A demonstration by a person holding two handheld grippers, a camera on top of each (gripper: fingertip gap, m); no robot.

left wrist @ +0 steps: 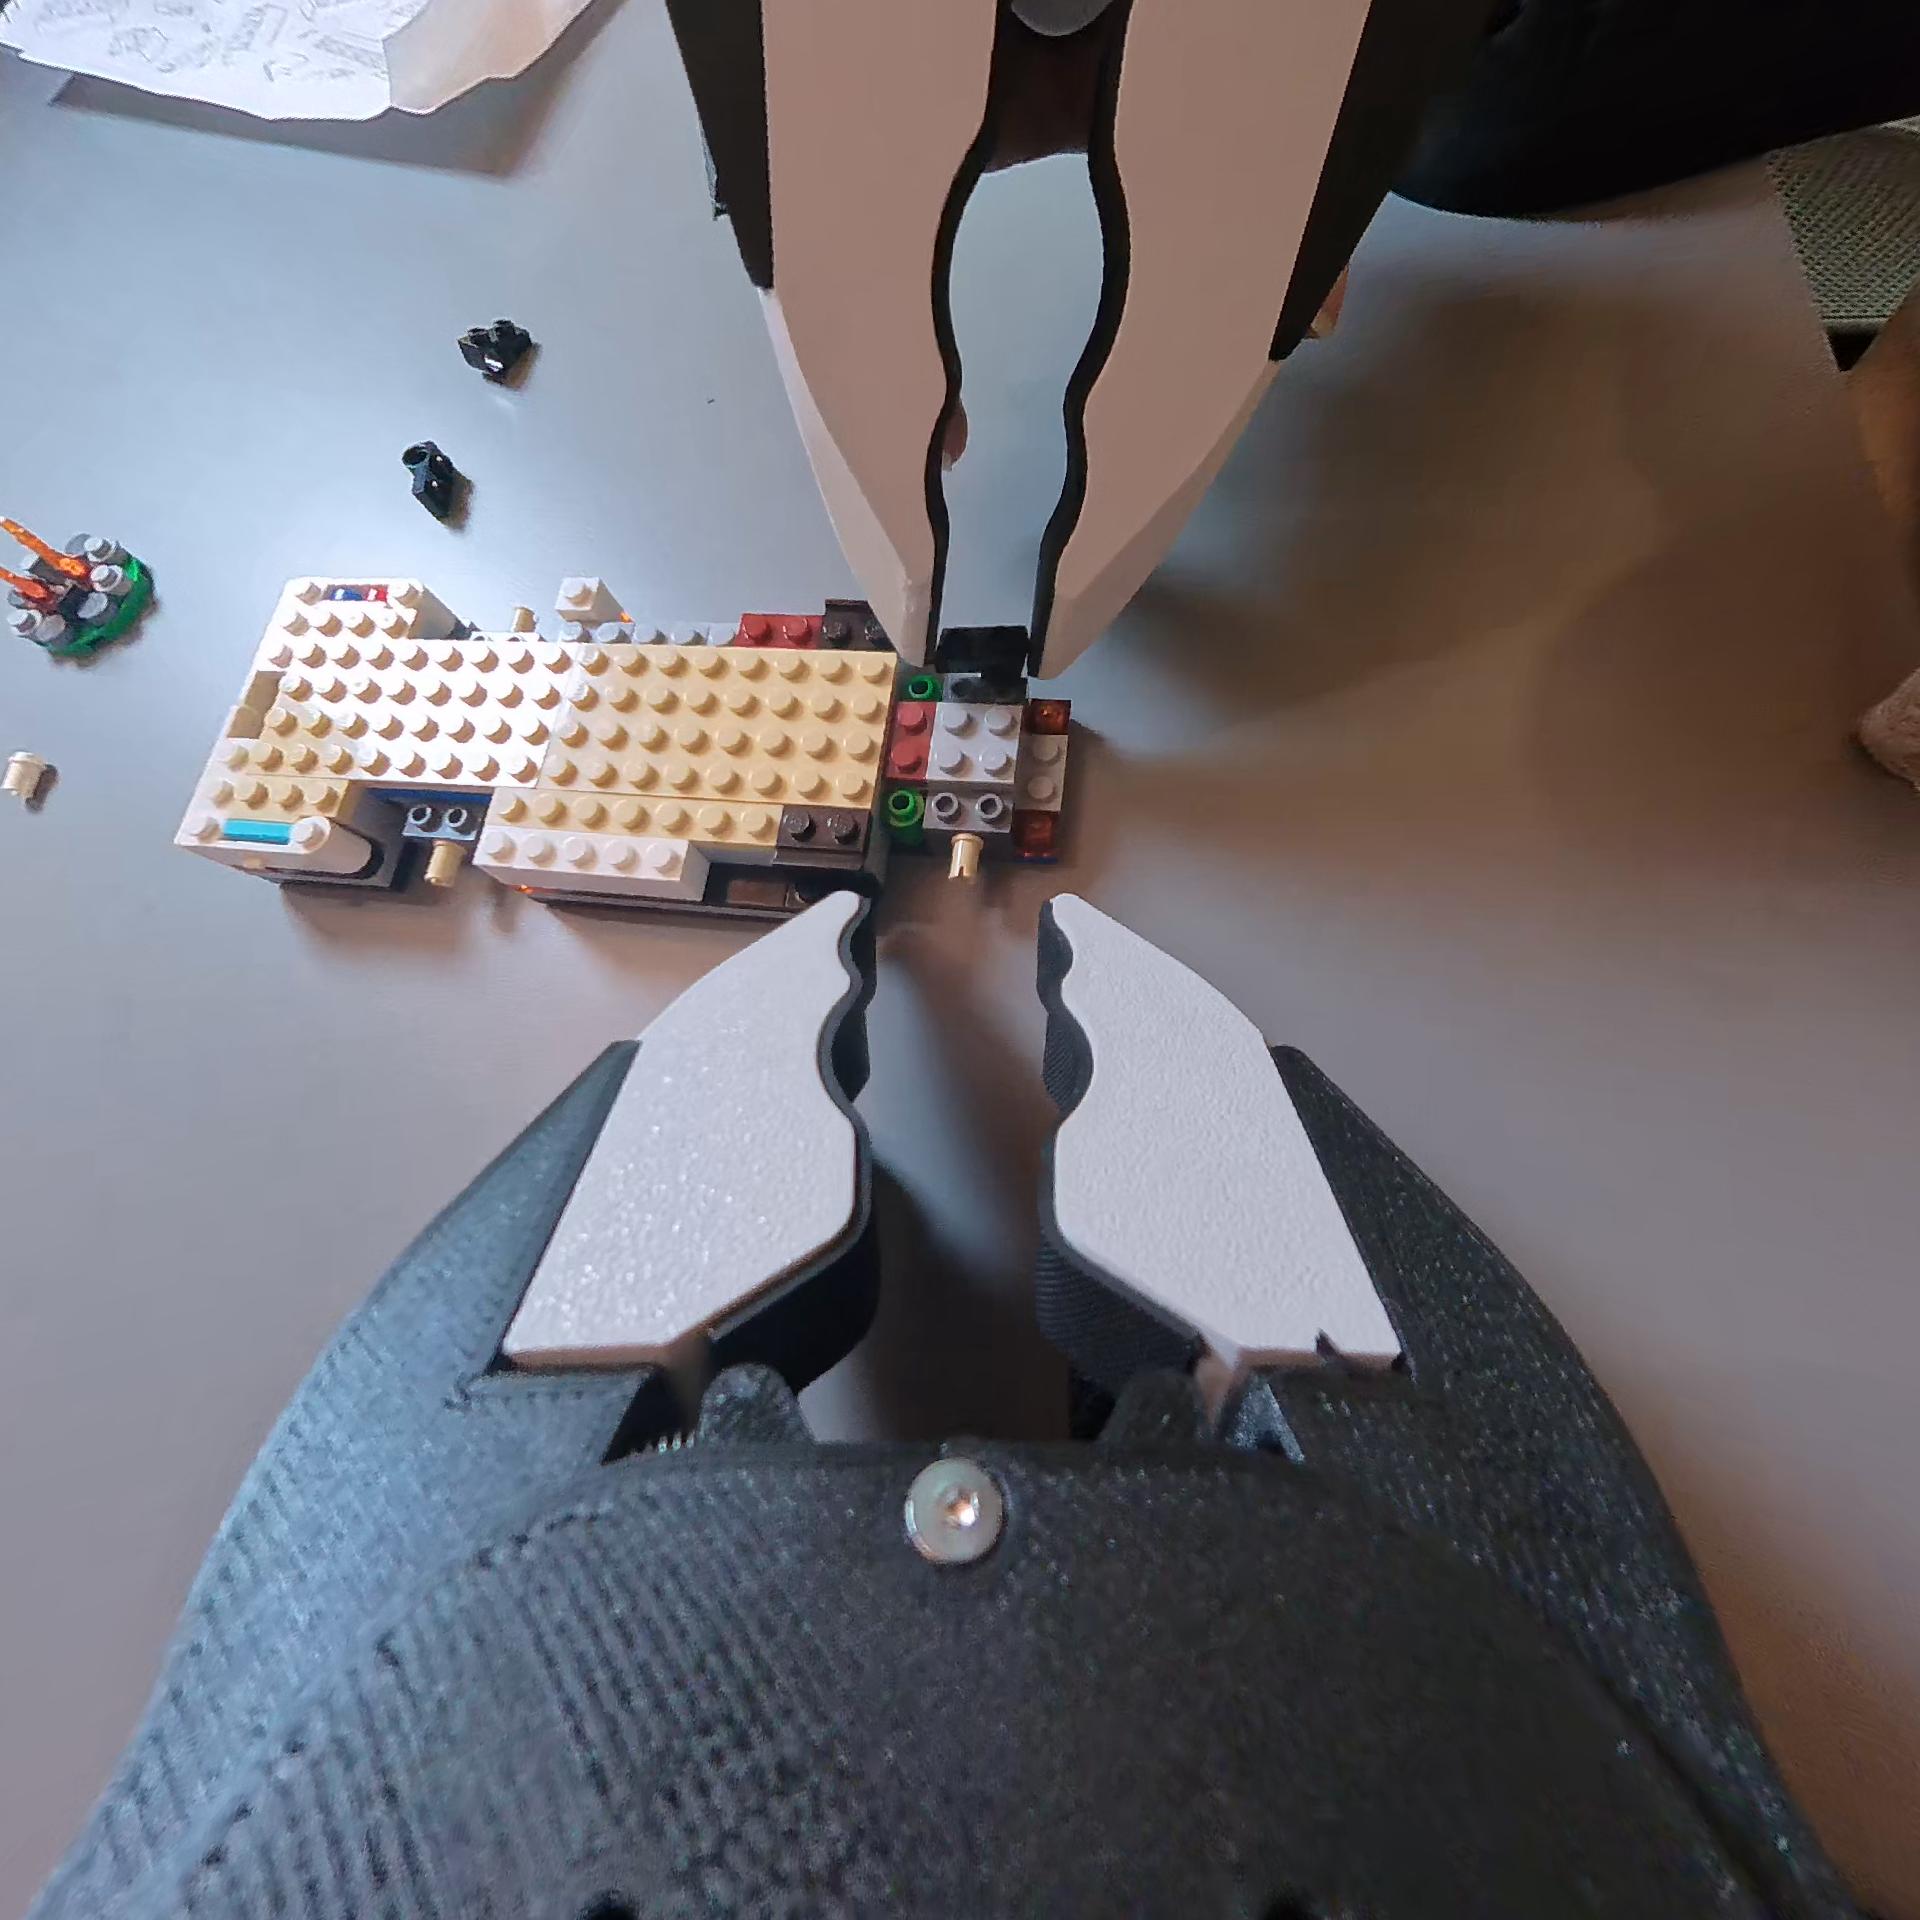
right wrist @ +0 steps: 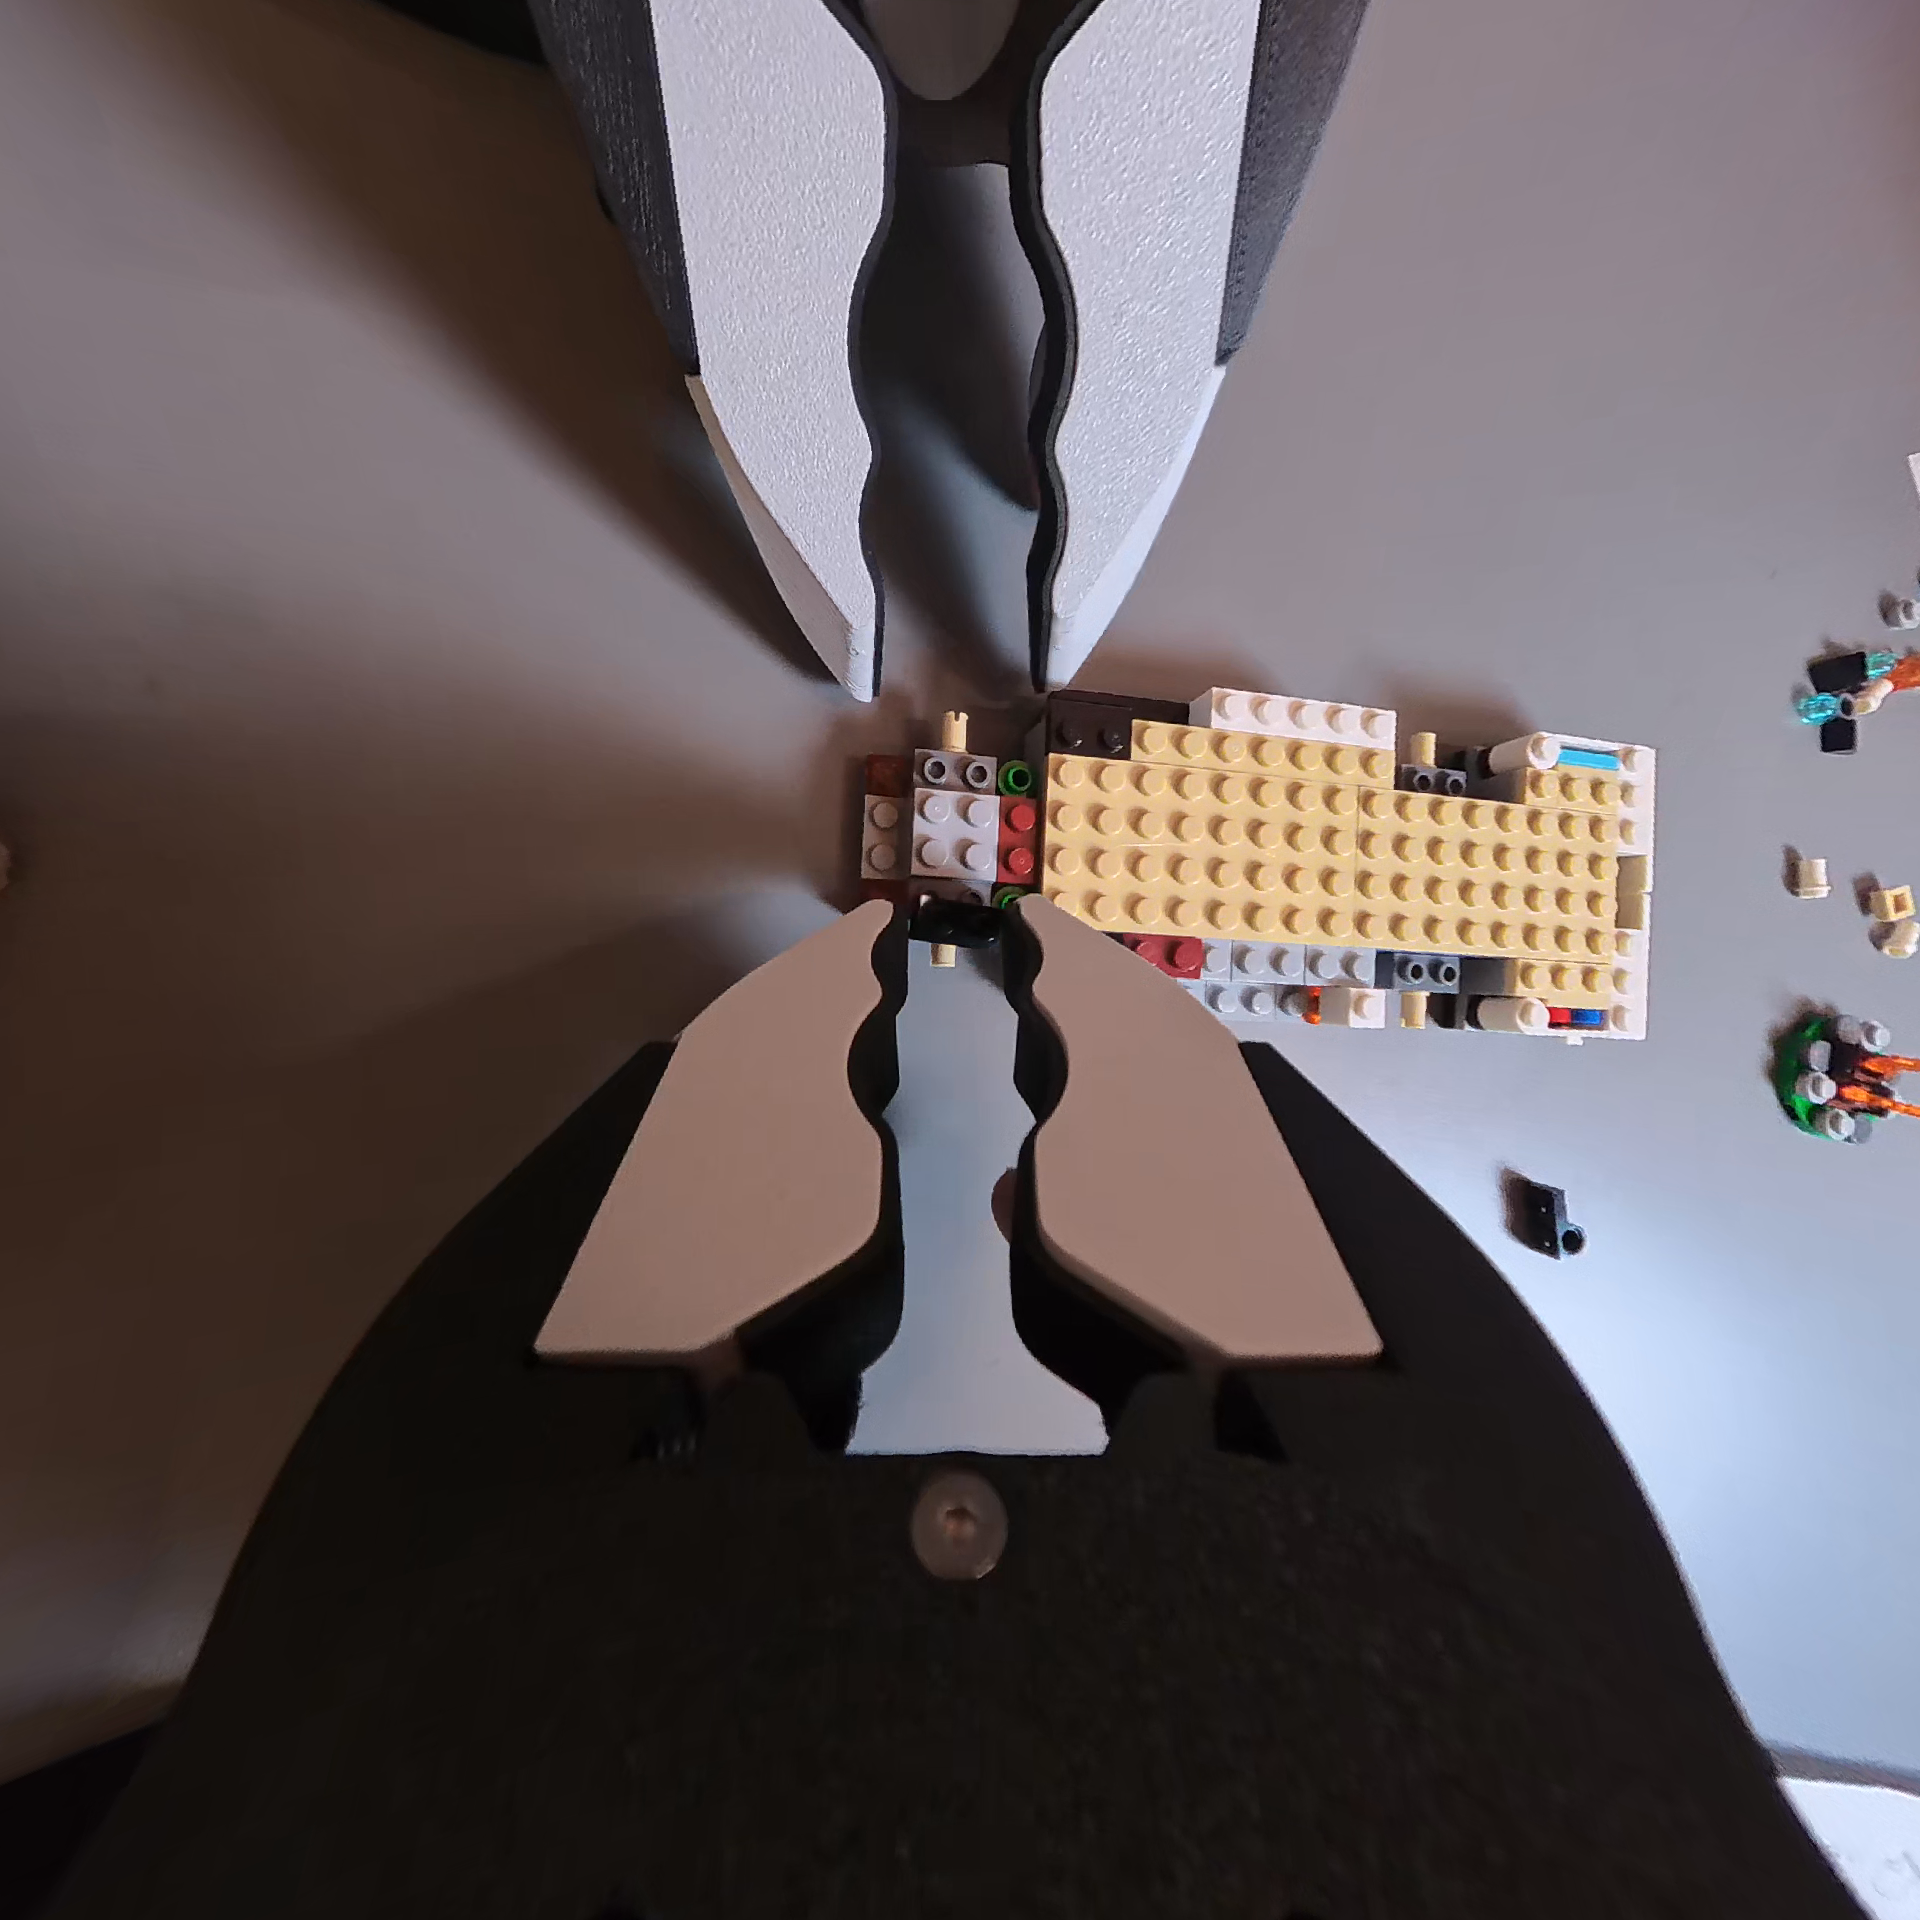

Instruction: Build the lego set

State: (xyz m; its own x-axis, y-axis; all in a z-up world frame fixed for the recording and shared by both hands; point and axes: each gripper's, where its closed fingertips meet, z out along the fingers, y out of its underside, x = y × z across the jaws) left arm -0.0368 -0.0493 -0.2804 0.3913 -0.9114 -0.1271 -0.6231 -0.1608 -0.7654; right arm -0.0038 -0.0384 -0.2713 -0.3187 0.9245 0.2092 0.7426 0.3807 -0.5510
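In the left wrist view, a small green-based cluster (left wrist: 78, 608) with orange spikes sits at 9 o'clock on the grey table (left wrist: 1455, 831), with a loose tan peg (left wrist: 26, 777) just below it. Two little black pieces (left wrist: 497, 351) (left wrist: 434, 480) lie toward 10 o'clock, and printed paper (left wrist: 260, 52) fills the 11 o'clock corner. The brick model (left wrist: 623, 748), a long flat build of tan and white studded plates, stretches from left of centre to the middle; its right end is a small stepped section of grey, dark red, green and translucent orange bricks.

The left gripper (left wrist: 956, 909) hovers at 6 o'clock of that end, its jaws moderately apart with nothing between them; its left fingertip (left wrist: 842, 914) is just beside the model's near edge.

The right gripper (left wrist: 982, 655) comes down from 12 o'clock, its jaws narrow and both pads pressed on a small black piece (left wrist: 982, 646) at the far edge of the model's stepped end.

In the right wrist view, the same black piece (right wrist: 956, 925) sits clamped between the fingertips (right wrist: 873, 920) at centre, a tan pin just beneath it, and the model runs off toward 3 o'clock, with loose small parts (right wrist: 1860, 707) beyond at the right edge.
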